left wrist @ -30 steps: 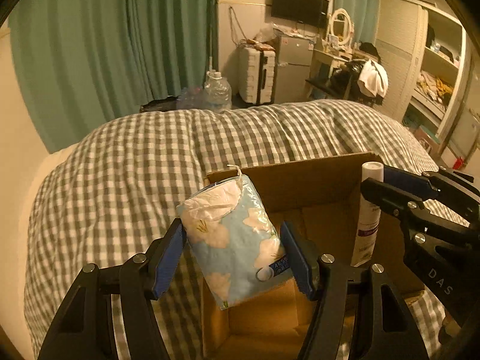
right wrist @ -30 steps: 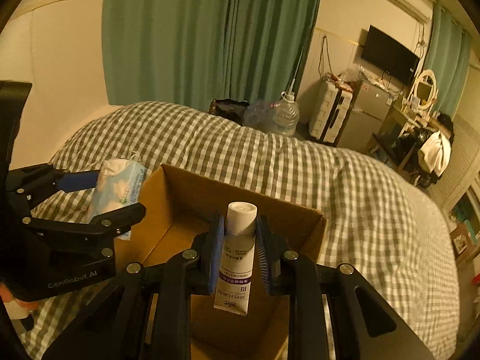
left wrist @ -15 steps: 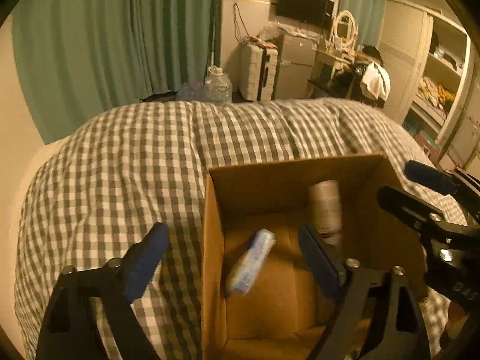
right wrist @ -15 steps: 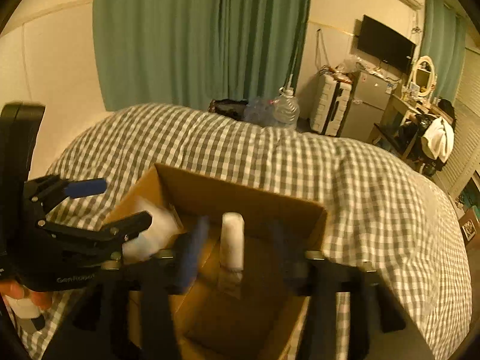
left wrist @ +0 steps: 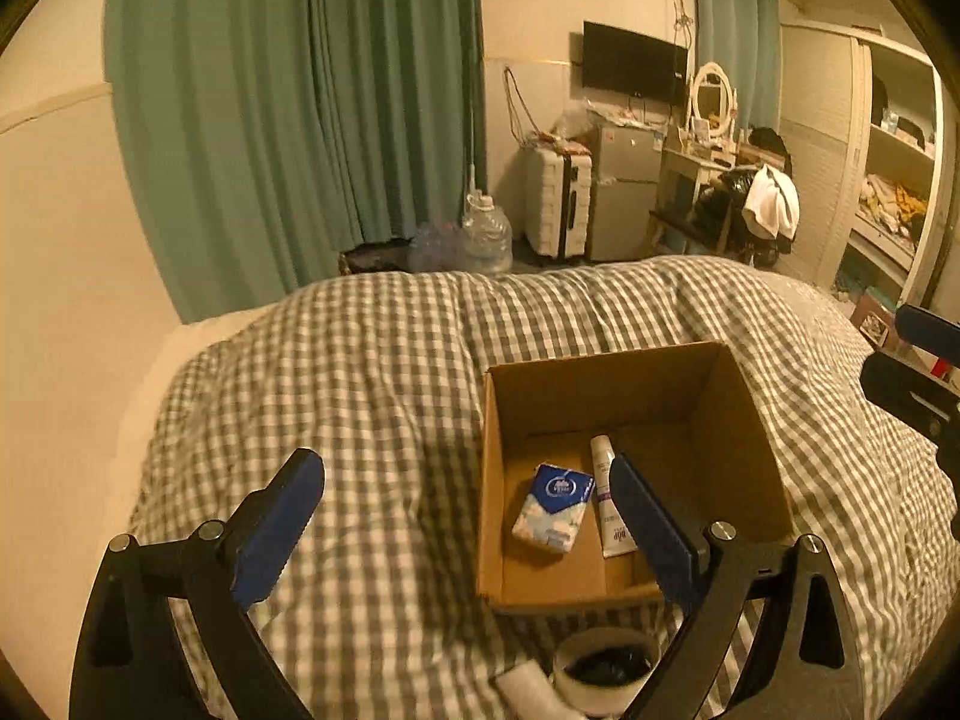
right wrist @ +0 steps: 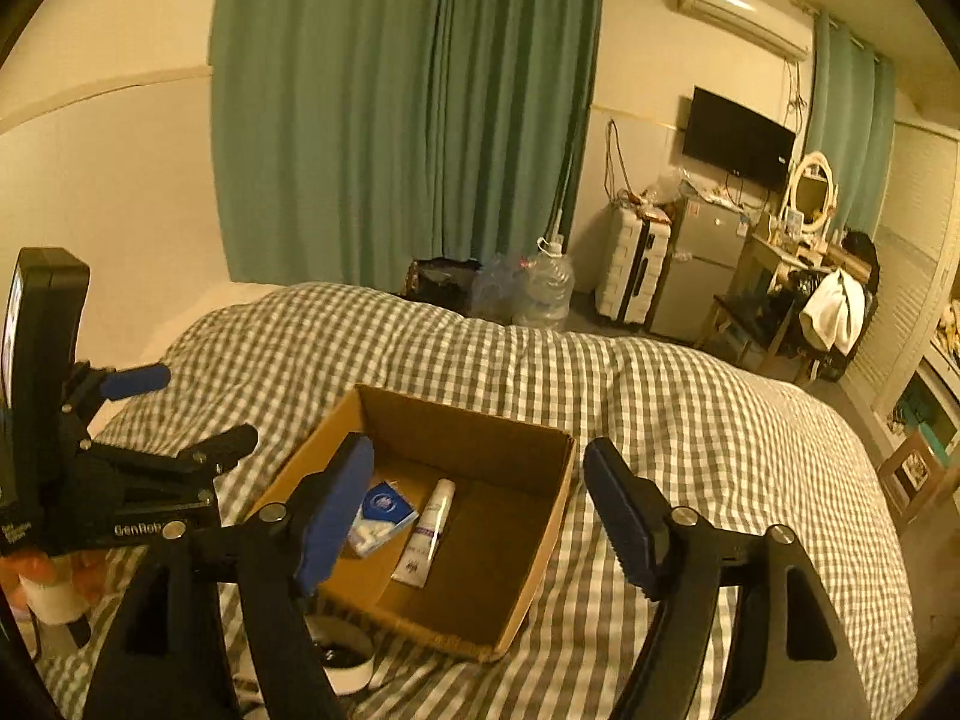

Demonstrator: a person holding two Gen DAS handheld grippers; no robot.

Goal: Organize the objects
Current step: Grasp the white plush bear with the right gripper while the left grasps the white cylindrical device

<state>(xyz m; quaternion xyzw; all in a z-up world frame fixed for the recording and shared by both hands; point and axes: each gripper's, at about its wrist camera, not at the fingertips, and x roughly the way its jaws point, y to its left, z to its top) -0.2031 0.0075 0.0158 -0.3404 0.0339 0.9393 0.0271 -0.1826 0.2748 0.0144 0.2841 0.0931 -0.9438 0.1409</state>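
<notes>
An open cardboard box [left wrist: 600, 396] [right wrist: 480, 438] sits on the checked duvet. Inside it lie a blue-and-white tissue pack [left wrist: 555, 507] [right wrist: 384, 516] and, to its right, a white tube [left wrist: 609, 504] [right wrist: 429, 534]. My left gripper [left wrist: 462, 468] hovers above the box's near left corner, its jaws opening wide with nothing between them. My right gripper [right wrist: 480, 453] hangs above the box's near side, its jaws also opening and holding nothing. Each gripper shows at the edge of the other's view: the right gripper [left wrist: 918, 372] and the left gripper [right wrist: 180, 411].
A round white jar [left wrist: 606, 666] [right wrist: 345, 660] with dark contents stands on the duvet just in front of the box. A small white object [left wrist: 522, 684] lies beside it. Green curtains, a suitcase, a fridge and shelves stand beyond the bed.
Both grippers opened and let go. The tissue pack and the tube dropped into the box and now lie flat. Both grippers pulled back and up from the box.
</notes>
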